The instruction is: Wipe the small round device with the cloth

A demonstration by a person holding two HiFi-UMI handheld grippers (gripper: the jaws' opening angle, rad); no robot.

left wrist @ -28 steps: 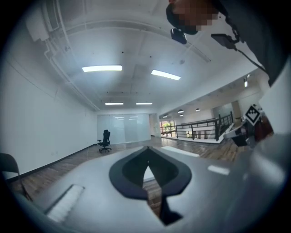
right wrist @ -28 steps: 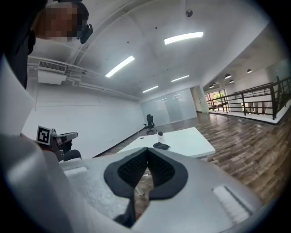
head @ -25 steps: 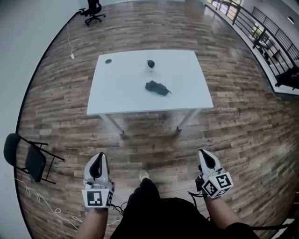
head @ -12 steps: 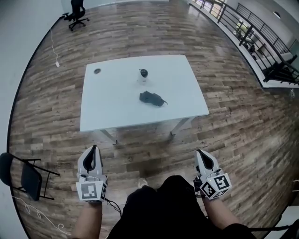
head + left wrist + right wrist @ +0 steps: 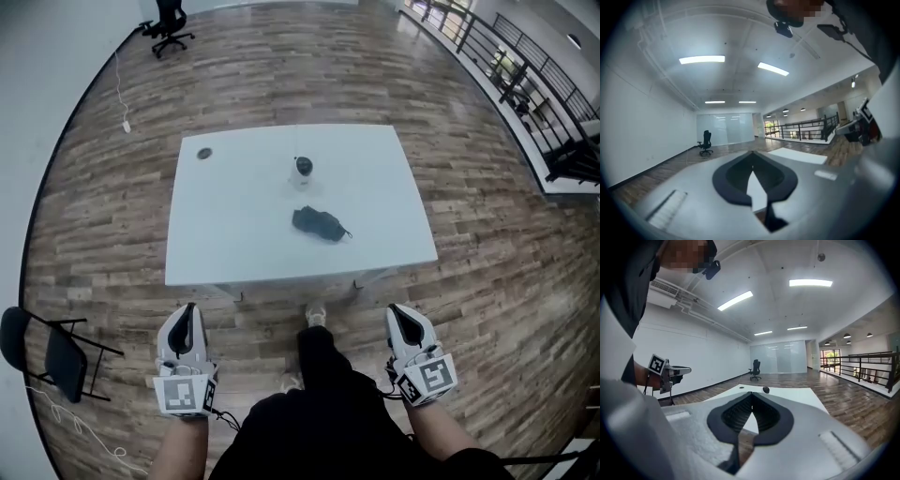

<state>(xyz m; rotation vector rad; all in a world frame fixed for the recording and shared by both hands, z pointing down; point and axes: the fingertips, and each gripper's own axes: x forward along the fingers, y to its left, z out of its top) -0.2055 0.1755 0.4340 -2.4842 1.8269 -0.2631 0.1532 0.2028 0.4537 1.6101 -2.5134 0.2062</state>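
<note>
head view: black-and-white square markers (image 5: 183,395) on left gripper (image 5: 188,310) and right gripper (image 5: 398,312)

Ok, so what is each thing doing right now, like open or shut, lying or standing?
cloth: crumpled, lying on the table
small round device: upright on the table, apart from the cloth
left gripper: shut, empty, above the floor
right gripper: shut, empty, above the floor
folding chair: unfolded, standing on the floor
</note>
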